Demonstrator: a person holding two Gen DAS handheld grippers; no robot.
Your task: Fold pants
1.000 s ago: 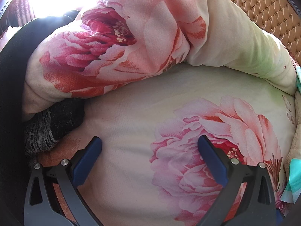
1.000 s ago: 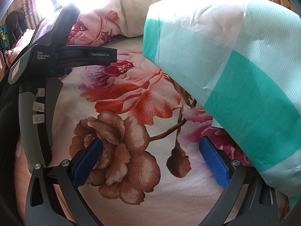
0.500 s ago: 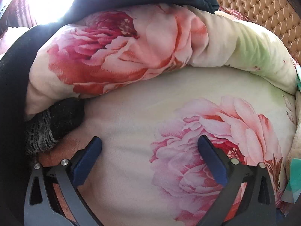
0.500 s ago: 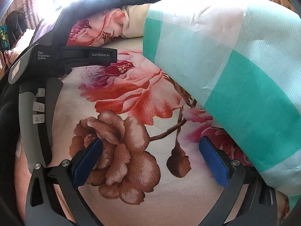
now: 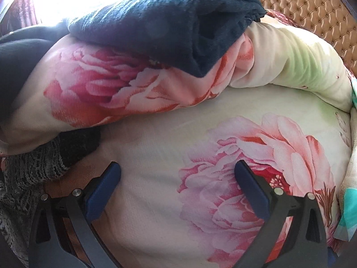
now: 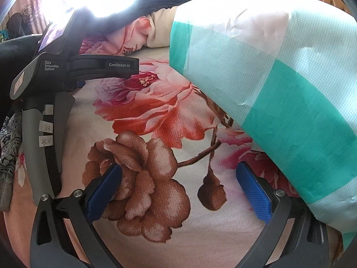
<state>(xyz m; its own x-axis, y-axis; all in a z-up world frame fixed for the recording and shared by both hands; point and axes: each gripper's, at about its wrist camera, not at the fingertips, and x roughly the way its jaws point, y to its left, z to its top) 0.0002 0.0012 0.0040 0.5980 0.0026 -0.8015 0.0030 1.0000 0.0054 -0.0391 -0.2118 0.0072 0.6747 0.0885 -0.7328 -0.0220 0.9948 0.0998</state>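
Pants [image 5: 169,31], dark and fuzzy, lay draped over the rolled floral quilt [image 5: 116,93] on the bed. Left gripper [image 5: 177,178] and right gripper [image 6: 178,181] hovered above the flowered sheet [image 6: 156,134], jaws apart, holding nothing.

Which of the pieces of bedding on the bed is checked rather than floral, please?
The teal-and-white checked quilt, bulging at the right of the right wrist view. The rolled quilt and the bedsheet carry large pink flowers.
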